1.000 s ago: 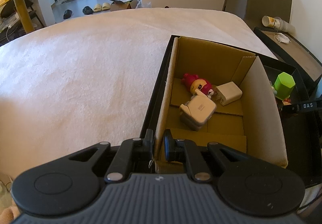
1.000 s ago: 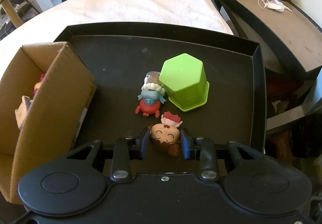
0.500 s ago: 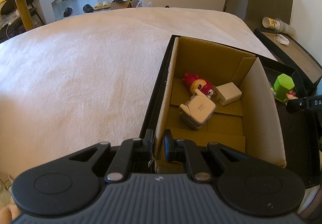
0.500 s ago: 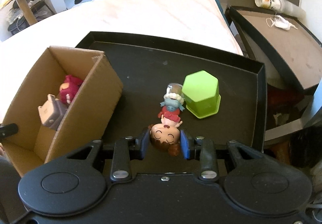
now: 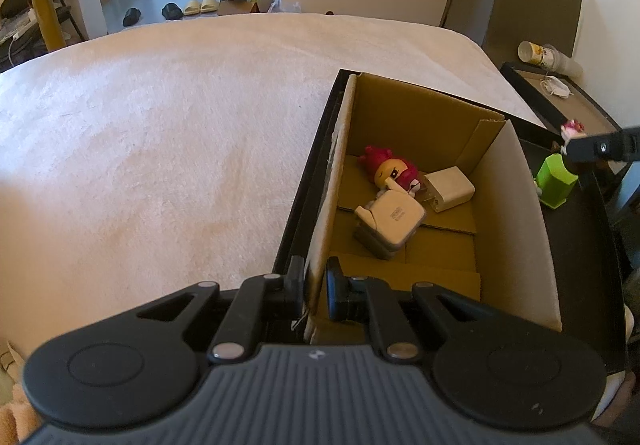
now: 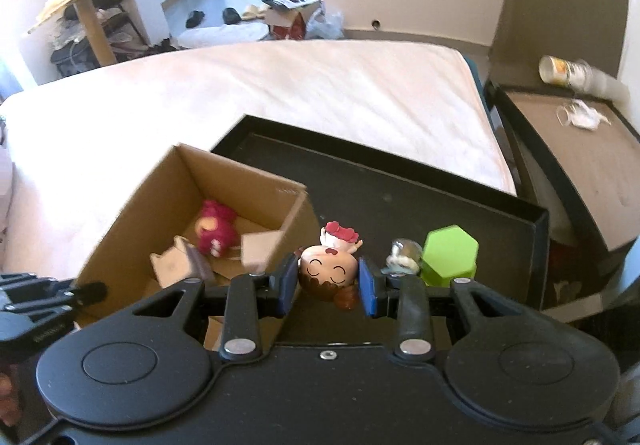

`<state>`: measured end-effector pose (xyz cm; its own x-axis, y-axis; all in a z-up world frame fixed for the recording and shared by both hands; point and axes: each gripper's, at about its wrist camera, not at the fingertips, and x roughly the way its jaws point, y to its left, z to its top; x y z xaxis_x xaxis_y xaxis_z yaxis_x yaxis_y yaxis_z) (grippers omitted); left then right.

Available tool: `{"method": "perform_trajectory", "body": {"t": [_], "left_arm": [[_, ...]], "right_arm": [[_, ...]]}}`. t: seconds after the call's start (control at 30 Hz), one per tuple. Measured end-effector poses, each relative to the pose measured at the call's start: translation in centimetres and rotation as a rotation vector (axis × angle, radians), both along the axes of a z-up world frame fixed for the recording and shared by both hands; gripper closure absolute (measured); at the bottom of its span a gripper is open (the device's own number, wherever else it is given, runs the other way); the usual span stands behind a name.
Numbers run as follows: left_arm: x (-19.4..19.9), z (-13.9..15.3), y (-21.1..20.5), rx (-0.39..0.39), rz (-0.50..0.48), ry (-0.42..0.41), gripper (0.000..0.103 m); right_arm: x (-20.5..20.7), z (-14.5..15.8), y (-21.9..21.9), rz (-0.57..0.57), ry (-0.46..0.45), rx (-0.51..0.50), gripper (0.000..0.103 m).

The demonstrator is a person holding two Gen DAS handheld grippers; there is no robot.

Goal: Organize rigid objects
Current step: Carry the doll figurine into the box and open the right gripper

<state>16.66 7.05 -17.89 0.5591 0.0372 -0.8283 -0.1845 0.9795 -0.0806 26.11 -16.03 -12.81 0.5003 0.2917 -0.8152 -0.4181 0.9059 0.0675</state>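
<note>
My right gripper (image 6: pixel 329 279) clamps a smiling figurine (image 6: pixel 329 273) by its head, upside down, above the black tray (image 6: pixel 400 197) beside the cardboard box (image 6: pixel 132 221). My left gripper (image 5: pixel 315 291) pinches the box's near wall. In the box lie a pink-haired doll (image 5: pixel 390 169) and two white chargers (image 5: pixel 390 215). A green hexagonal cup (image 6: pixel 450 259) stands on the tray

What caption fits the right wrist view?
Right gripper holding a smiling brown-haired toy figurine beside the open brown cardboard box.
</note>
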Motion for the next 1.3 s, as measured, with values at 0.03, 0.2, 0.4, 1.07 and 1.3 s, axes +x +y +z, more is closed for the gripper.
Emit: {"method": "perform_trajectory", "body": {"t": [0.03, 0.2, 0.4, 1.07, 1.3], "left_arm": [[-0.1, 0.0, 0.0, -0.002, 0.000, -0.002, 0.093], [-0.2, 0.1, 0.2, -0.017, -0.002, -0.009, 0.093], [-0.3, 0.0, 0.4, -0.034, -0.002, -0.016, 0.093], [-0.5, -0.1, 0.6, -0.048, -0.001, -0.027, 0.093], [-0.5, -0.1, 0.5, -0.042, -0.003, -0.029, 0.093]], "right_arm": [[0.0, 0.2, 0.3, 0.006, -0.004, 0.000, 0.070], [-0.2, 0.9, 1.9, 0.033, -0.016, -0.005, 0.070], [-0.5, 1.4, 3.5, 0.042, -0.008, 0.013, 0.070], [-0.7, -3.6, 8.8, 0.132, 0.124, -0.046, 0.070], [0.1, -2.1, 7.1, 0.087, 0.090, 0.019, 0.064]]}}
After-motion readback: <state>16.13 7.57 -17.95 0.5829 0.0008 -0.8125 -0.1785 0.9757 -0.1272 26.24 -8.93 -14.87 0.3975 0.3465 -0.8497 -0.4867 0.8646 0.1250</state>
